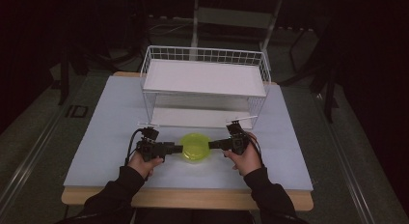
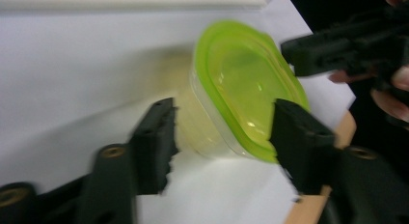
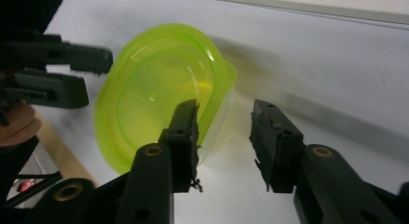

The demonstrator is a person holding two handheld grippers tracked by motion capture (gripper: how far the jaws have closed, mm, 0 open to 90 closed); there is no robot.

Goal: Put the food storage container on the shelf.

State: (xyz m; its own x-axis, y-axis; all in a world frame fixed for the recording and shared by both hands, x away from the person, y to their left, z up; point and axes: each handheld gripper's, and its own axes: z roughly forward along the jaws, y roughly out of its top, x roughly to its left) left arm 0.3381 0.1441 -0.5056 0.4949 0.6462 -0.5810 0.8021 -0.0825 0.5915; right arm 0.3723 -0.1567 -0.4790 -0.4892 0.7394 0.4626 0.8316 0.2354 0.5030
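Two handheld tongs are closing in on a small container with a lime-green lid (image 1: 195,146), which is sitting near the front middle of a pale table (image 1: 106,137), in front of a white wire basket shelf (image 1: 205,84). A person's hands are reaching in from the near edge.

Left tongs (image 1: 177,148) are pointing at the container's left side. In the left gripper view their jaws are standing spread, with the container's clear wall and green rim between them (image 2: 219,137), not yet pinched. Right tongs (image 1: 213,145) are pointing at the right side. In the right gripper view these jaws are also spread, one overlapping the lid's edge and the other standing over bare table (image 3: 224,142).

Judging from this, the risks are slipping and tipping. If one jaw is catching only the thin lid rim, the lid may pop off or the smooth plastic may slide away. Uneven squeezing from the two sides could be tilting the light container or pushing it across the table.
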